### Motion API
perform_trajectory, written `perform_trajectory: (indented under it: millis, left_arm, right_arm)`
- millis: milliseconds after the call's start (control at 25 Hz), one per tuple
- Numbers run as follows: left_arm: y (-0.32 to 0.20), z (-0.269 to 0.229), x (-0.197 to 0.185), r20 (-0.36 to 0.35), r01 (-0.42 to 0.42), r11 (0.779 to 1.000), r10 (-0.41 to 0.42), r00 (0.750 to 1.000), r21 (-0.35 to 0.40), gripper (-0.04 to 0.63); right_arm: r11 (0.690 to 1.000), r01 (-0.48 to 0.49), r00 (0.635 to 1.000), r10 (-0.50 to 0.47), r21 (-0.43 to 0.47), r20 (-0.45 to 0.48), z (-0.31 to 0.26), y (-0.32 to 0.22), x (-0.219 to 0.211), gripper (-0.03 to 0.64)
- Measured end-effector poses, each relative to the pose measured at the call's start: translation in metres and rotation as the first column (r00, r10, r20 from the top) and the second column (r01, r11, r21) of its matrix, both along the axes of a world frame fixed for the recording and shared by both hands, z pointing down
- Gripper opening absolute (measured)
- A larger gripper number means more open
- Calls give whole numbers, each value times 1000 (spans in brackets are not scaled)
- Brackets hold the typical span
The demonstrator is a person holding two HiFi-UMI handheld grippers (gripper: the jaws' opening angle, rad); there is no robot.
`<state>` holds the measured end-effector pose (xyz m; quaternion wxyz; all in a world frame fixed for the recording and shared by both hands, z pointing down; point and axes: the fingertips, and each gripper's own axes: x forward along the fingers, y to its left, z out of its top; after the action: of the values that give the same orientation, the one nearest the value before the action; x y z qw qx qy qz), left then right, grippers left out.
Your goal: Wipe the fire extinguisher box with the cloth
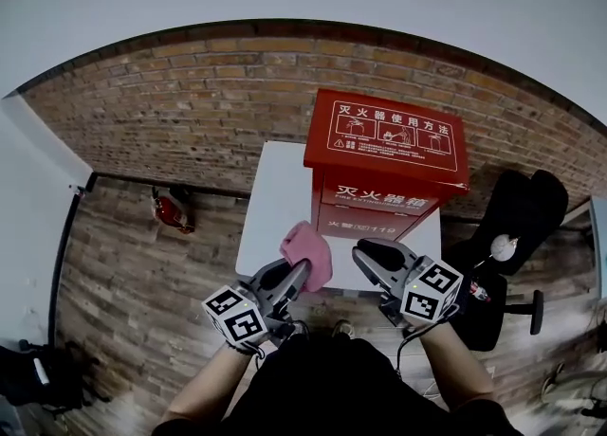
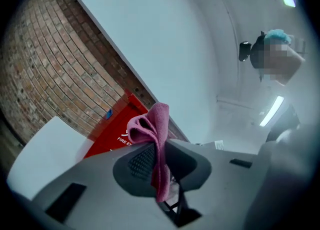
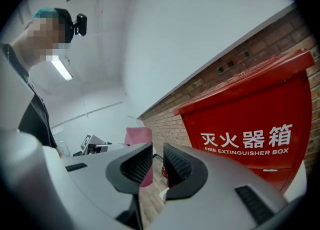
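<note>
A red fire extinguisher box (image 1: 384, 164) stands on a white table (image 1: 275, 207) against the brick wall. In the head view my left gripper (image 1: 299, 275) is in front of the table's near edge, shut on a pink cloth (image 1: 308, 252) that bunches above its jaws. The left gripper view shows the cloth (image 2: 152, 124) pinched between the pads and hanging down, with the box (image 2: 112, 129) beyond it. My right gripper (image 1: 365, 256) is just right of the cloth, below the box front. Its jaws (image 3: 157, 161) stand apart with nothing between them, the box (image 3: 250, 119) on their right and the cloth (image 3: 138, 136) behind.
A small red fire extinguisher (image 1: 171, 211) lies on the wooden floor left of the table. A black office chair (image 1: 512, 235) stands close on the right. The brick wall (image 1: 190, 112) runs behind the table. Dark bags (image 1: 38, 372) sit at the lower left.
</note>
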<state>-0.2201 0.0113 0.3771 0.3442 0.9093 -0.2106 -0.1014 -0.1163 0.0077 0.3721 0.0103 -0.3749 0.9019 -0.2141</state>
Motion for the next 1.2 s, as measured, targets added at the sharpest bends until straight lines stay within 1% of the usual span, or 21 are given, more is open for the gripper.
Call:
perform_trajectory:
  millis: [120, 240, 360, 560, 680, 800, 960, 1080, 1120, 1200]
  left_arm:
    - [-3, 6, -2, 80, -4, 1000, 2, 997, 24, 61]
    - [-6, 10, -4, 139, -19, 999, 13, 990, 36, 61]
    - [-12, 7, -8, 157, -36, 998, 26, 987, 60, 58]
    - [-30, -11, -17, 167, -50, 989, 26, 986, 142, 58]
    - [-38, -31, -18, 165, -85, 972, 48, 985, 220, 58]
    - [-50, -49, -14, 195, -112, 947, 54, 979, 300, 58]
    - [-65, -72, -5, 201, -123, 930, 55, 978, 347, 58]
    - [-79, -92, 3, 211, -98, 917, 16, 977, 388, 58]
    - [-83, -100, 7, 217, -86, 908, -5, 976, 410, 58]
    - [-93, -117, 18, 239, -54, 880, -69, 969, 472, 58]
  right_arm:
    - [997, -72, 997, 72, -8, -17, 12, -1, 6, 75]
    - [991, -131, 991, 131, -3, -31, 20, -3, 12, 67]
    - [981, -192, 978, 194, 33, -76, 20, -4, 22, 64]
    - [959, -279, 955, 283, 50, -94, 14, 3, 41, 64]
    - [941, -332, 933, 338, 63, -127, 11, 12, 52, 64]
    - [922, -379, 911, 386, 77, -148, 9, 21, 62, 57]
    - [911, -404, 900, 413, 85, -142, 1, 28, 75, 53]
    - [917, -384, 905, 397, 111, -151, -9, 25, 84, 52]
    - [921, -368, 909, 386, 129, -160, -12, 22, 87, 52]
    - [927, -339, 911, 367, 162, -188, -17, 16, 97, 52]
